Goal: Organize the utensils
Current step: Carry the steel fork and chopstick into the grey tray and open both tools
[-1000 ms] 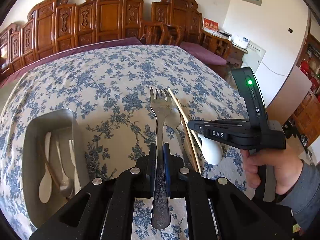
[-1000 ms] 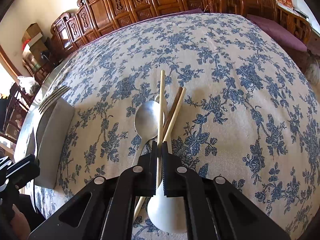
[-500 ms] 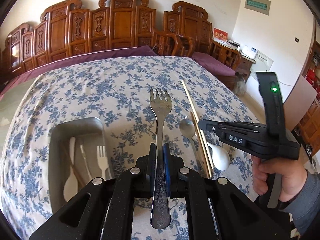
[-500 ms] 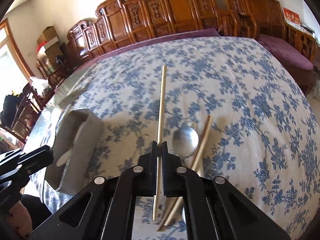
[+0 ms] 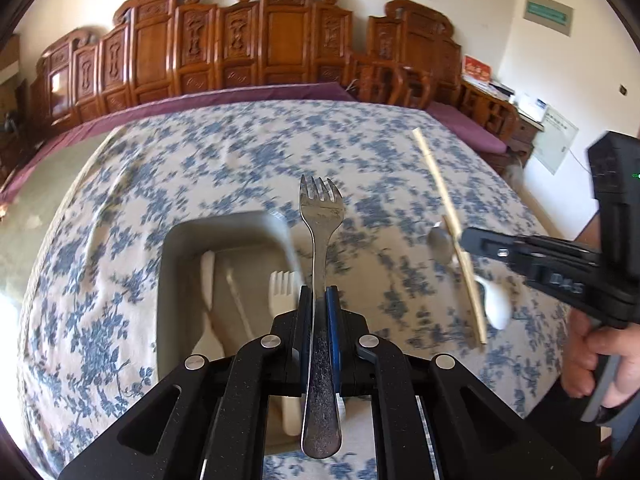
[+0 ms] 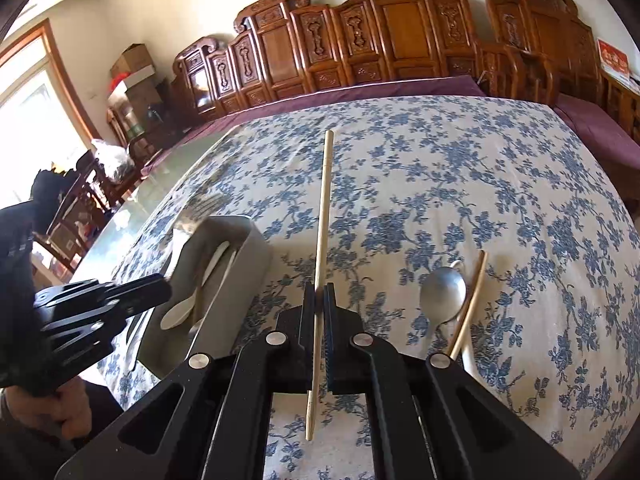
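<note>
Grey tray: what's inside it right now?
In the grey tray: a white spoon, a white plastic fork and a thin pale stick. The left tongs hide its near end.

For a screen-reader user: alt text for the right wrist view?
The right gripper grips a chopstick above a floral tablecloth. A grey tray of utensils lies left; a metal spoon and another chopstick lie right.

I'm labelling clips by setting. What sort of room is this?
Probably a home dining room: a table under a blue-flowered tablecloth, carved wooden chairs lined along the wall, and cardboard boxes stacked in a corner.
</note>
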Demonstrator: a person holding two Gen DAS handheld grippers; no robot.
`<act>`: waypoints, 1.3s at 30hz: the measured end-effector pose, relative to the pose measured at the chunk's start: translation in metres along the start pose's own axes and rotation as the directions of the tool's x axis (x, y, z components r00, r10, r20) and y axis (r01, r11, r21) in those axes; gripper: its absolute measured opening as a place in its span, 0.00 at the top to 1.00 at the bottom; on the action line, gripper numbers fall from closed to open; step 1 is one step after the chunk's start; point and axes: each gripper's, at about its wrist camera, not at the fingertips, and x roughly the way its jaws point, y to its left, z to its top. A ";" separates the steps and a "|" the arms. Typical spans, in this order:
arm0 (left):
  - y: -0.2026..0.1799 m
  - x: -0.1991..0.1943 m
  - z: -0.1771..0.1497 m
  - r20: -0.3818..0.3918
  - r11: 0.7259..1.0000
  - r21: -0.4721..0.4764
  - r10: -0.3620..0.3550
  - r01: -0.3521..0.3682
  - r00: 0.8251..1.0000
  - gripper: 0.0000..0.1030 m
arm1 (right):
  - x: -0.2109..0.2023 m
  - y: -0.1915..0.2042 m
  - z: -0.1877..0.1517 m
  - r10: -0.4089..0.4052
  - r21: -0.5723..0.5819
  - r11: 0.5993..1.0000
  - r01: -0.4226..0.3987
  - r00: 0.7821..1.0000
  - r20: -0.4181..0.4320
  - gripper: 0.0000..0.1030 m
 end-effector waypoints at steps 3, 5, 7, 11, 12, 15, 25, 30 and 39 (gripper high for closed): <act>0.015 0.007 -0.003 -0.012 1.000 -0.024 0.018 -0.018 1.000 0.94 | 0.001 0.005 0.000 0.003 -0.013 1.000 -0.003 1.000 -0.006 0.95; 0.026 0.012 -0.005 -0.023 0.998 -0.046 0.030 -0.031 0.999 0.94 | 0.003 0.008 0.000 0.003 -0.019 1.000 -0.004 1.000 -0.008 0.95; 0.034 0.017 -0.008 -0.038 0.997 -0.065 0.034 -0.036 0.999 0.94 | 0.004 0.009 0.001 0.008 -0.019 1.000 -0.008 1.000 -0.009 0.95; 0.049 0.036 -0.014 -0.090 0.994 -0.086 0.063 -0.071 0.994 0.94 | 0.010 0.015 0.000 0.020 -0.024 1.000 -0.020 1.000 -0.018 0.95; 0.050 0.040 -0.015 -0.101 0.993 -0.089 0.068 -0.077 0.993 0.94 | 0.010 0.016 -0.001 0.021 -0.027 0.999 -0.021 1.000 -0.019 0.95; 0.053 0.052 -0.019 -0.139 0.991 -0.078 0.098 -0.110 0.985 0.94 | 0.014 0.020 -0.002 0.024 -0.041 0.999 -0.024 0.999 -0.022 0.95; 0.049 0.070 -0.022 -0.197 0.990 -0.063 0.110 -0.124 0.974 0.93 | 0.016 0.031 -0.007 0.011 -0.085 0.996 -0.015 0.999 -0.043 0.95; 0.051 0.070 -0.021 -0.194 0.990 -0.071 0.105 -0.121 0.975 0.93 | 0.017 0.037 -0.008 0.009 -0.095 0.995 -0.014 0.999 -0.051 0.95; 0.055 0.035 -0.009 -0.106 0.991 -0.076 0.101 -0.109 0.989 0.93 | 0.020 0.065 -0.003 0.038 -0.116 0.992 -0.044 0.998 -0.053 0.95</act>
